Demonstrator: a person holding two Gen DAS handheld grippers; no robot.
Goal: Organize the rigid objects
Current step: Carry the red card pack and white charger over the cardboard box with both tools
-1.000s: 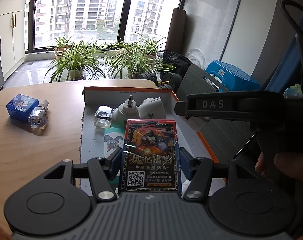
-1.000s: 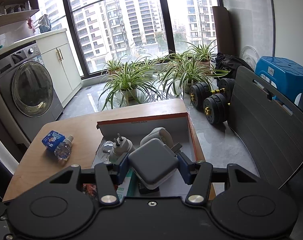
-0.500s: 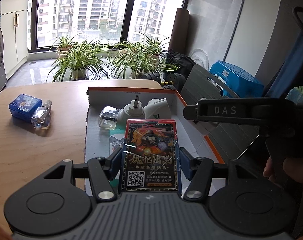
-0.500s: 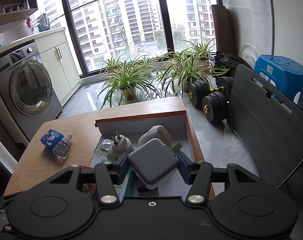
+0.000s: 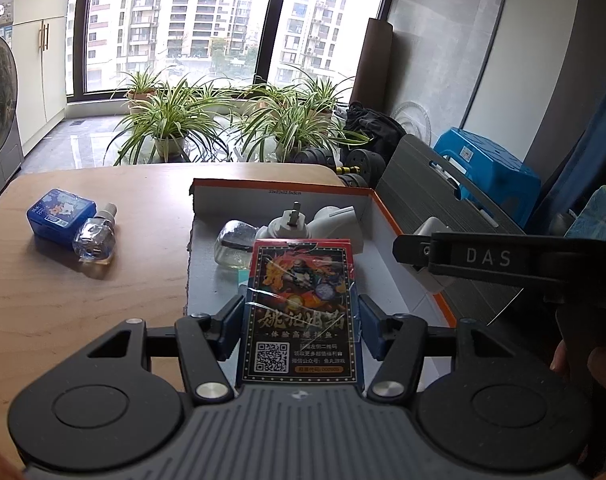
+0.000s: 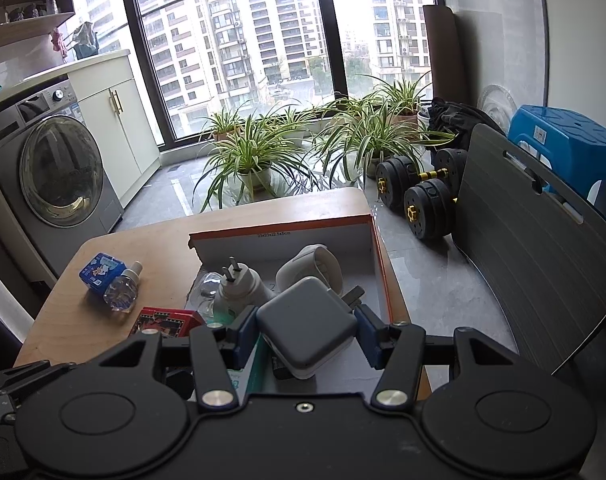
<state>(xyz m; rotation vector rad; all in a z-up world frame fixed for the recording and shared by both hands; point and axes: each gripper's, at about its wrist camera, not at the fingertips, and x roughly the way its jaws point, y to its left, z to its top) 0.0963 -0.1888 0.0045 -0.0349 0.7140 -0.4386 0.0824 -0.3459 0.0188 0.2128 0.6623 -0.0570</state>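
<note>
Two grippers, both loaded: from the left wrist view the left gripper (image 5: 299, 330) is clamped on a red-and-black card pack (image 5: 301, 312), held over the near end of the open cardboard box (image 5: 407, 216) on the wooden table (image 5: 83, 300). Off to the left a blue tin (image 5: 61, 217) and small clear bottle (image 5: 94, 241) sit touching. Right wrist view: the right gripper (image 6: 303, 334) pinches a grey charger brick (image 6: 307, 330) above the same box, where a white plug-in thing (image 6: 239, 286) already lies.

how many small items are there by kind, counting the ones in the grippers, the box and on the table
card packs: 1
grey chargers: 1
white plug-in devices: 2
clear bottles: 2
blue tins: 1
teal-and-white packets: 1
total: 8
</note>
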